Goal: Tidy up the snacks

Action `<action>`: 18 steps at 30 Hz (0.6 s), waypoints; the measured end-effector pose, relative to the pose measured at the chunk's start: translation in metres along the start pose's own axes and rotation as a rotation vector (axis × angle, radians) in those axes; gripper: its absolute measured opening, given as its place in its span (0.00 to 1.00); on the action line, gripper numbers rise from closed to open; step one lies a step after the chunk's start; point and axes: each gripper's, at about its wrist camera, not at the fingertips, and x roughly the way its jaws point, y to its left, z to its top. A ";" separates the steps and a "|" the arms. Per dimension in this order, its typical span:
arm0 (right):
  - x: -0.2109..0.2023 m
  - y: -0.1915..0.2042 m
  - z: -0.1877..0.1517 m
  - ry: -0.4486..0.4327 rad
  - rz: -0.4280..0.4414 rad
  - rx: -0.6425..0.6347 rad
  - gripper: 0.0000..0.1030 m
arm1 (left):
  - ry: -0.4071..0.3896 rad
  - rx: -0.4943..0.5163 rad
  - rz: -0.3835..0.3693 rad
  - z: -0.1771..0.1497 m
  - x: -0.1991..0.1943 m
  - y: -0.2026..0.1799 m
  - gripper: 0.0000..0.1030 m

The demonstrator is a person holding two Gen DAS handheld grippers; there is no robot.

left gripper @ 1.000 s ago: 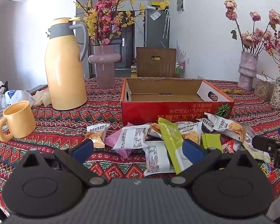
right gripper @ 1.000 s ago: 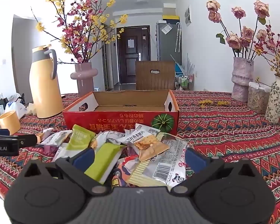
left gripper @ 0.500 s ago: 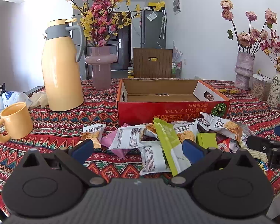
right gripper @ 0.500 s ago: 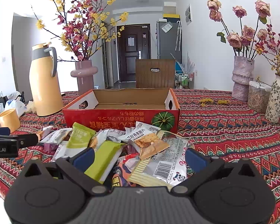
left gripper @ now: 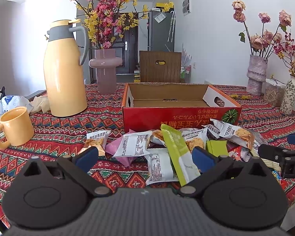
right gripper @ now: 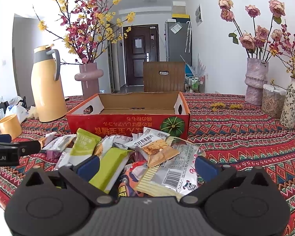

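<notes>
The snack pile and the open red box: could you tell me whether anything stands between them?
Nothing visible does. The snack pile lies right against the front wall of the red box, which is open and looks empty.

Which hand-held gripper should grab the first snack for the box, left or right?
Probably right. The right hand-held gripper is open with the snack pile directly between its fingers, centred before the empty red box. The left hand-held gripper, also open, sits toward the pile's left edge, with the box off-centre.
</notes>
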 end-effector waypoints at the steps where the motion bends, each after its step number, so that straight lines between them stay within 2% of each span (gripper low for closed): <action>1: 0.000 0.000 0.000 0.000 0.000 0.000 1.00 | 0.000 -0.001 0.000 0.000 0.000 0.000 1.00; 18: 0.001 0.001 -0.001 0.005 0.001 -0.001 1.00 | 0.002 -0.014 -0.006 -0.001 0.001 0.002 1.00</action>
